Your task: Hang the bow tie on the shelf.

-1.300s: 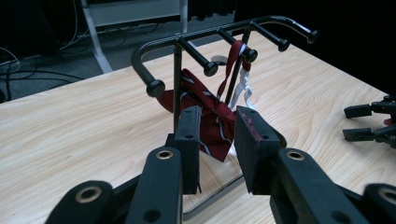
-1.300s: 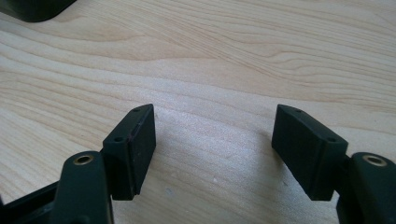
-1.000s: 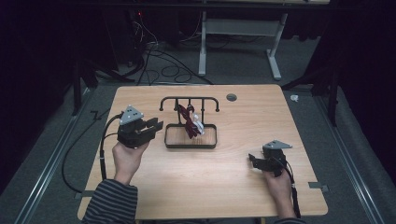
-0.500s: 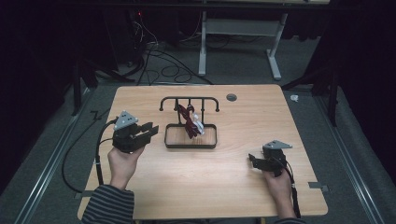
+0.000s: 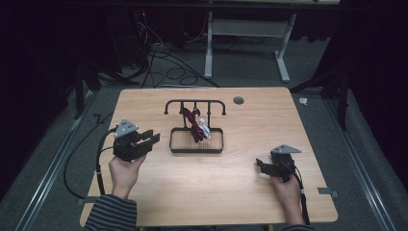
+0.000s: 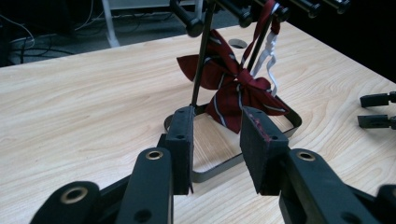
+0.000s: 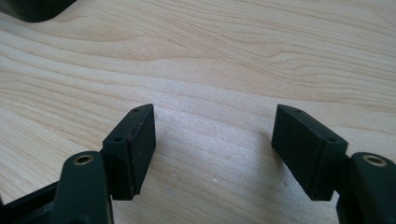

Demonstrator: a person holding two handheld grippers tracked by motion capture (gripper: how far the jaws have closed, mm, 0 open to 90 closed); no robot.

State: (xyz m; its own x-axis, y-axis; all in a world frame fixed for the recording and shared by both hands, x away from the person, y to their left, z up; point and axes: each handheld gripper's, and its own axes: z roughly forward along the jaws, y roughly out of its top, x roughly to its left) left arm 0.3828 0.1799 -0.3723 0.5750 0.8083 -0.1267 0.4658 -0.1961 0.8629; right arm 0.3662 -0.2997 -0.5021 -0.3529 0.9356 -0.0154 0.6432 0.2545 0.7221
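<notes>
A black metal rack (image 5: 196, 150) with a tray base stands mid-table. A dark red striped bow tie (image 5: 195, 126) with a white strap hangs from its top bar. My left gripper (image 5: 153, 138) is held just left of the rack and points at it. Its jaws have just been opening and nothing is between them. In the left gripper view the bow tie (image 6: 233, 88) and the rack base (image 6: 219, 170) lie beyond my open left gripper (image 6: 217, 126). My right gripper (image 5: 260, 166) rests near the table's front right. It stands open (image 7: 215, 126) over bare wood.
A round cable hole (image 5: 238, 100) sits in the tabletop behind the rack. Cables and a white desk frame (image 5: 209, 43) lie on the floor beyond the far edge. The left gripper's cable (image 5: 98, 163) hangs off the table's left side.
My left gripper has drawn back to the left and toward the front edge, away from the rack. The right gripper has kept still.
</notes>
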